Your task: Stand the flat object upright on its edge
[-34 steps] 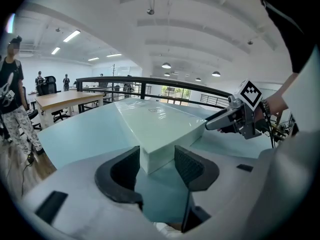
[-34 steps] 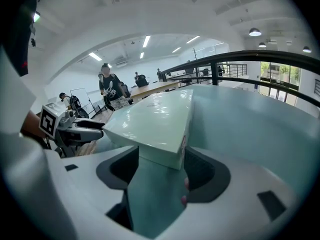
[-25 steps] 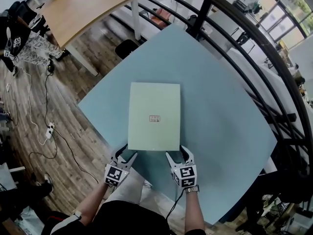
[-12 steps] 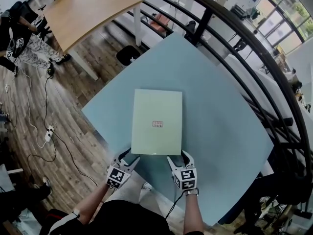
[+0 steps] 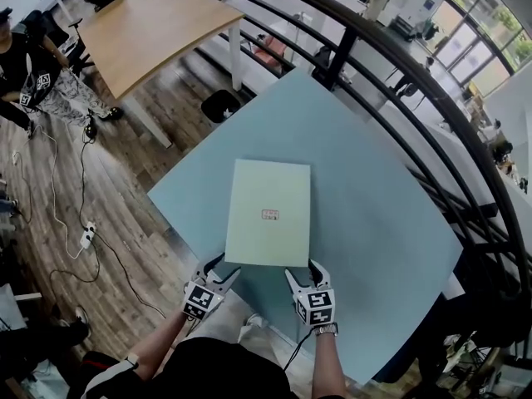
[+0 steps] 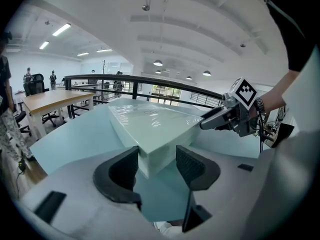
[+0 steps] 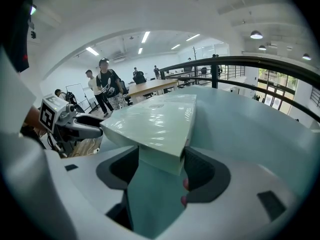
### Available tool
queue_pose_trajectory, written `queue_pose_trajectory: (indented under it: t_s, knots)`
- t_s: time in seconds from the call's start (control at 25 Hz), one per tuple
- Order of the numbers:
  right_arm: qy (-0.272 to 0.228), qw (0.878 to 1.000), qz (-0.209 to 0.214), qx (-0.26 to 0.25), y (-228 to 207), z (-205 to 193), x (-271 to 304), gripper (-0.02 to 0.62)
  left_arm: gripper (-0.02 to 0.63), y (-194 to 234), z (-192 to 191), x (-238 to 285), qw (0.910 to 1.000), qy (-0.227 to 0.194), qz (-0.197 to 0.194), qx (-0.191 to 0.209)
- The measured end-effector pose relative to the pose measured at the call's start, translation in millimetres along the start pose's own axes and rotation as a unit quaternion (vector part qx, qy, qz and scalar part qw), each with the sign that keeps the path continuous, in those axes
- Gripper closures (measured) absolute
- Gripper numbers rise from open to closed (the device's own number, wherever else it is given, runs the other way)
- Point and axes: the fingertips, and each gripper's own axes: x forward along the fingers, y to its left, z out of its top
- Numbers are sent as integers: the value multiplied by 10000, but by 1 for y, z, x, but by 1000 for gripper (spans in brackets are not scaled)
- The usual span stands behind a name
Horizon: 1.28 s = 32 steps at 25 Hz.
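A flat pale green box (image 5: 270,213) lies on the light blue table (image 5: 382,223), with its near edge raised a little off the top. My left gripper (image 5: 221,267) holds the near left corner. In the left gripper view that corner (image 6: 155,129) sits between the pads (image 6: 125,166); the jaws have just been opening slightly but still grip it. My right gripper (image 5: 303,268) is shut on the near right corner. In the right gripper view the box (image 7: 155,119) is wedged between both pads, its underside showing. Each gripper also shows in the other's view: right gripper (image 6: 210,123), left gripper (image 7: 92,131).
A black railing (image 5: 399,65) curves round the table's far and right sides. A wooden table (image 5: 158,32) stands at the far left. Cables and a power strip (image 5: 83,238) lie on the wood floor at left. People (image 7: 107,89) stand further off.
Both grippers have risen a little, taking the box's near edge with them. The box looks shorter from the head view. The far edge has stayed on the table.
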Motion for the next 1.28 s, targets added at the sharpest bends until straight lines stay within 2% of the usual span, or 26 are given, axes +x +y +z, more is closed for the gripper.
queue_pose_trajectory:
  t_s: [0.44, 1.0, 1.28]
  knots:
    - [-192, 9996, -205, 72, 26, 18, -28, 333, 382, 2, 26, -29, 9996, -186, -188, 99]
    - [-514, 9976, -414, 200, 30, 23, -62, 333, 371, -20, 44, -44, 9983, -354, -391, 231]
    - [-650, 9966, -461, 190, 32, 36, -71, 333, 371, -15, 64, -46, 9973, -523, -429, 270]
